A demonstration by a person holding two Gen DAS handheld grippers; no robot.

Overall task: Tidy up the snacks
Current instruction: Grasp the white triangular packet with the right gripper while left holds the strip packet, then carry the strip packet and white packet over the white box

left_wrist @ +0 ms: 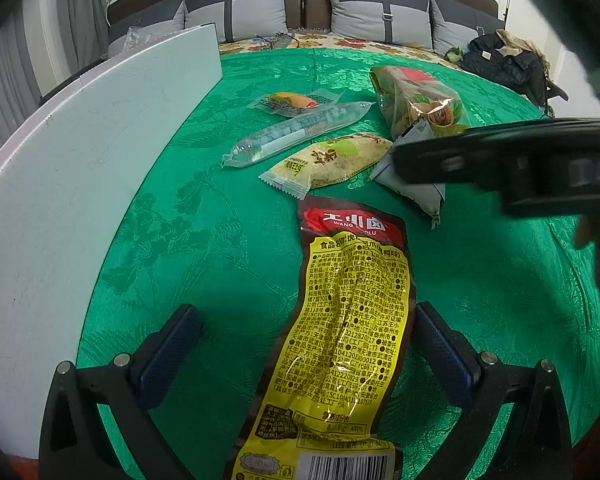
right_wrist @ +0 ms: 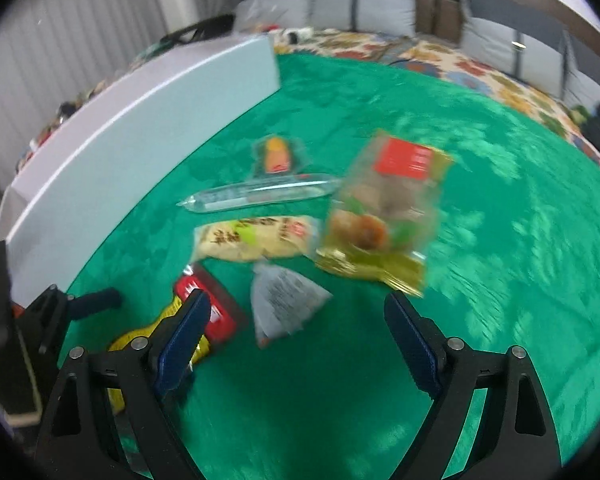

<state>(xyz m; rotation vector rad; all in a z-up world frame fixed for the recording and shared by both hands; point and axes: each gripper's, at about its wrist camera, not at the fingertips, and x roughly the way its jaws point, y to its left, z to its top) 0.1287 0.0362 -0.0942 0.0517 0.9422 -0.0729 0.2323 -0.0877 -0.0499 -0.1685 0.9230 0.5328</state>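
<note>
Several snack packs lie on a green cloth [left_wrist: 228, 240]. A long yellow and red pack [left_wrist: 348, 320] lies between the open fingers of my left gripper [left_wrist: 306, 332]. Beyond it lie a pale yellow pack [left_wrist: 332, 160], a clear tube pack [left_wrist: 292, 132], a small orange pack [left_wrist: 292, 102], a clear bag with a red label [left_wrist: 416, 96] and a grey triangular pack [left_wrist: 412, 188]. My right gripper [right_wrist: 296, 320] is open and empty above the cloth, the grey triangular pack [right_wrist: 284, 300] just ahead between its fingers. The right wrist view is blurred.
A white box [left_wrist: 80, 160] stands along the left edge of the cloth; it also shows in the right wrist view [right_wrist: 140, 128]. Grey pillows [left_wrist: 380, 12] and a dark jacket [left_wrist: 504, 60] lie at the far end of the bed. The right gripper's body [left_wrist: 500, 156] crosses the left wrist view.
</note>
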